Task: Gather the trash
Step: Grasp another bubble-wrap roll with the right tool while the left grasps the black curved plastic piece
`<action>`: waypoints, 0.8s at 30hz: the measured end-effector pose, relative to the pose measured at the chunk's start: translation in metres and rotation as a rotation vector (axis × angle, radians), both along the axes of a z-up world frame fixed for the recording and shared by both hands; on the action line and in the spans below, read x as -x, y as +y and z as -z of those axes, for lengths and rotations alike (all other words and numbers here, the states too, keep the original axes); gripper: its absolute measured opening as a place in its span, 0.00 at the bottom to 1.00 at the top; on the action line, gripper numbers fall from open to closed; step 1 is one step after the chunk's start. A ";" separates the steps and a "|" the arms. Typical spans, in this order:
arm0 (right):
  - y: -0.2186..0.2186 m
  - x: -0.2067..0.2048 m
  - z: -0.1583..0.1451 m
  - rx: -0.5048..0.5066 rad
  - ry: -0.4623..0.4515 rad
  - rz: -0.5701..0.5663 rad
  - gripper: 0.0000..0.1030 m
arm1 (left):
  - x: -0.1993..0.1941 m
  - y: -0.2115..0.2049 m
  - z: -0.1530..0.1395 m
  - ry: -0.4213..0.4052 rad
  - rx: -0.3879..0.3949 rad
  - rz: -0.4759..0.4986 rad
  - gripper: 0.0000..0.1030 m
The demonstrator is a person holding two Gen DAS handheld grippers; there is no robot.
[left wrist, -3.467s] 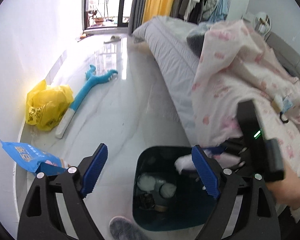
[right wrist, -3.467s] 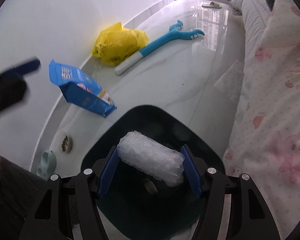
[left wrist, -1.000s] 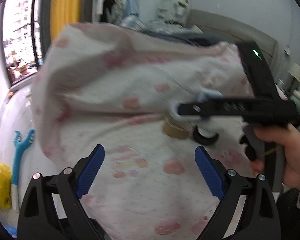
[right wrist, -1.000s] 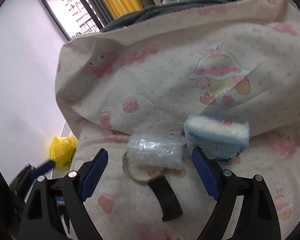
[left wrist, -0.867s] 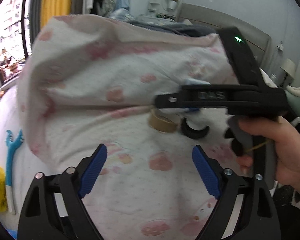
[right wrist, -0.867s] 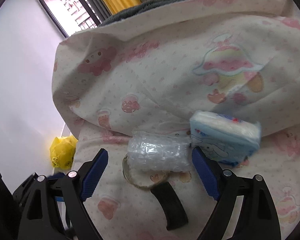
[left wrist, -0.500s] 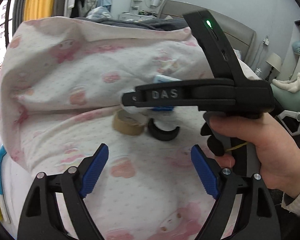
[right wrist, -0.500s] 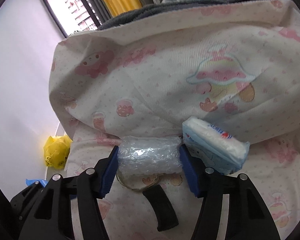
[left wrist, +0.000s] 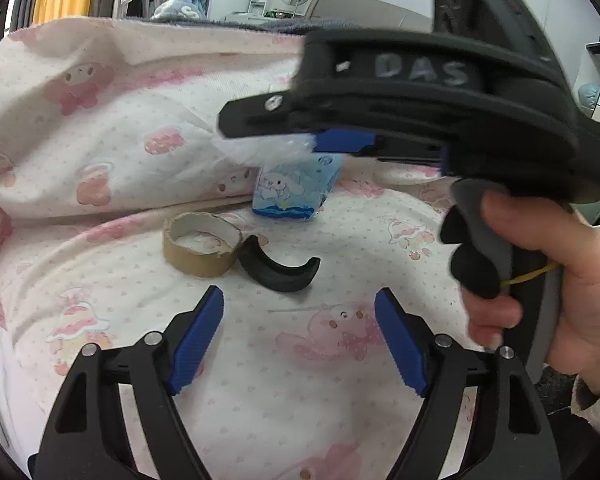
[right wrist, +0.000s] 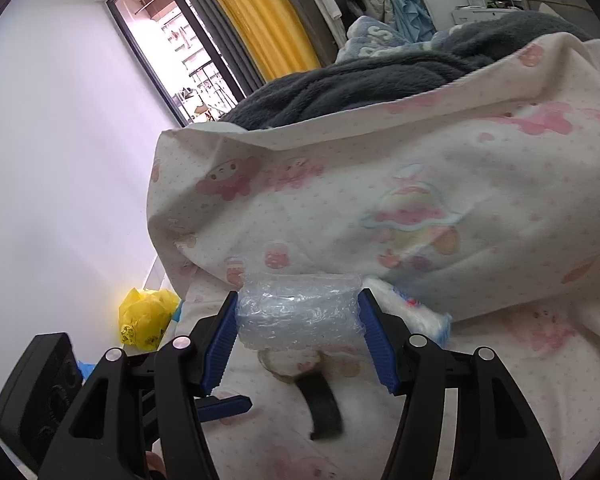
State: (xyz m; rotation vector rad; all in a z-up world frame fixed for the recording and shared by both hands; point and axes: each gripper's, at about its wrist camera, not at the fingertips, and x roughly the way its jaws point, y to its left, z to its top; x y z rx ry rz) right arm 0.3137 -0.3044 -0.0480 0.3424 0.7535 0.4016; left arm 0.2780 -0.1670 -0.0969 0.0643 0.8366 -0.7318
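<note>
The right claw (right wrist: pixel 298 332) is clenched on a bubble-wrap roll (right wrist: pixel 298 310), lifted off the bed (right wrist: pixel 520 360); its long axis runs crosswise, pad to pad, with the ends against the blue pads. A quilt (right wrist: pixel 400 184) rises like a wall close behind it; open bed lies toward the camera. Under the roll sit a cardboard ring (left wrist: pixel 198 246), touching a black curved piece (left wrist: pixel 280 268), and a tissue pack (left wrist: pixel 292 190) just beyond. The left claw (left wrist: pixel 300 338) hovers short of the black piece, its jaws closing with nothing between them. A yellow bag (right wrist: pixel 146 318) lies on the floor past the bed's edge.
</note>
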 end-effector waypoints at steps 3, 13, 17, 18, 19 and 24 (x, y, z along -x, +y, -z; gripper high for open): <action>-0.009 0.002 0.000 0.000 -0.001 0.008 0.59 | -0.005 -0.004 0.007 0.018 -0.005 -0.008 0.74; -0.031 0.009 -0.003 -0.010 -0.009 0.021 0.59 | -0.025 -0.005 0.018 0.061 0.025 -0.087 0.70; -0.039 0.012 -0.004 -0.012 -0.011 0.024 0.59 | -0.027 -0.006 0.018 0.052 0.031 -0.107 0.70; -0.041 0.013 -0.003 -0.014 -0.012 0.024 0.59 | -0.028 -0.008 0.018 0.051 0.036 -0.108 0.69; -0.042 0.014 -0.004 -0.016 -0.013 0.023 0.59 | -0.029 -0.009 0.018 0.053 0.039 -0.107 0.69; -0.047 0.015 -0.004 -0.012 -0.017 0.020 0.59 | -0.031 -0.012 0.019 0.059 0.045 -0.112 0.67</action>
